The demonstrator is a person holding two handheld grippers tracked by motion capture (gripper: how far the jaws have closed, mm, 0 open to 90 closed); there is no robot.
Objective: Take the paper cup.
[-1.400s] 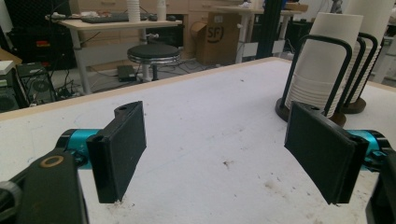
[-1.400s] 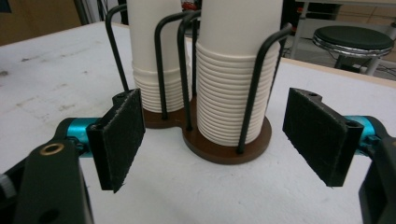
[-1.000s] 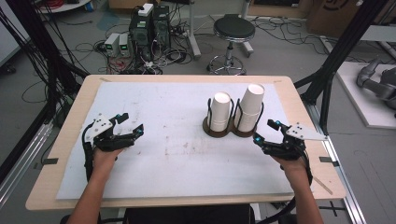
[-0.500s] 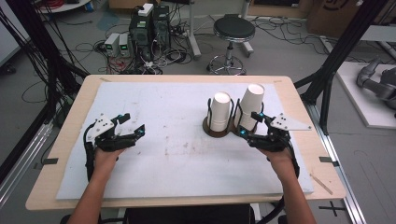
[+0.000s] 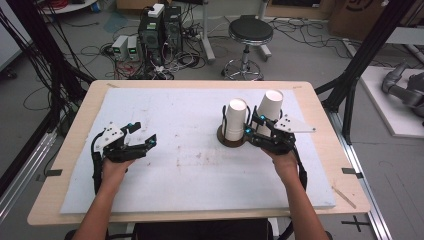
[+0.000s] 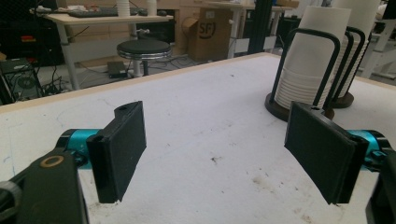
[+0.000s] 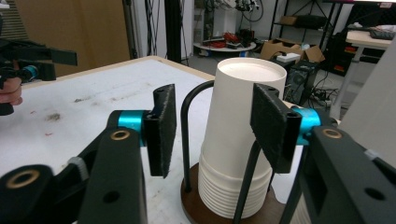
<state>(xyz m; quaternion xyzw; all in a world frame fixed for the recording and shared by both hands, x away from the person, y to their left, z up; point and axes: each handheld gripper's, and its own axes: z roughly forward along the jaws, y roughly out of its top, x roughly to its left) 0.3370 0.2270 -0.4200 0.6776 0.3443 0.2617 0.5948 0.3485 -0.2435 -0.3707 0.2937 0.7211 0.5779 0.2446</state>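
right gripper [image 5: 248, 126] around cup stack [image 5: 235, 120]

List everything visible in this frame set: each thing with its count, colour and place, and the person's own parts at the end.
cup stacks: two, white, upside down in holders, right half of the table.
holders: two, dark round bases with black wire hoops, side by side.
table: one, light wood with a white, stained mat on top.
stool: one, black seat, on the floor behind the table.
computers: several boxes with cables, floor behind the table.
cardboard boxes: brown, in the background.
left gripper: one, black, open over the mat at the left.
right gripper: one, black, jaws have just been closing around the left stack, pads not yet pressing.
hands: two, one holding each gripper.
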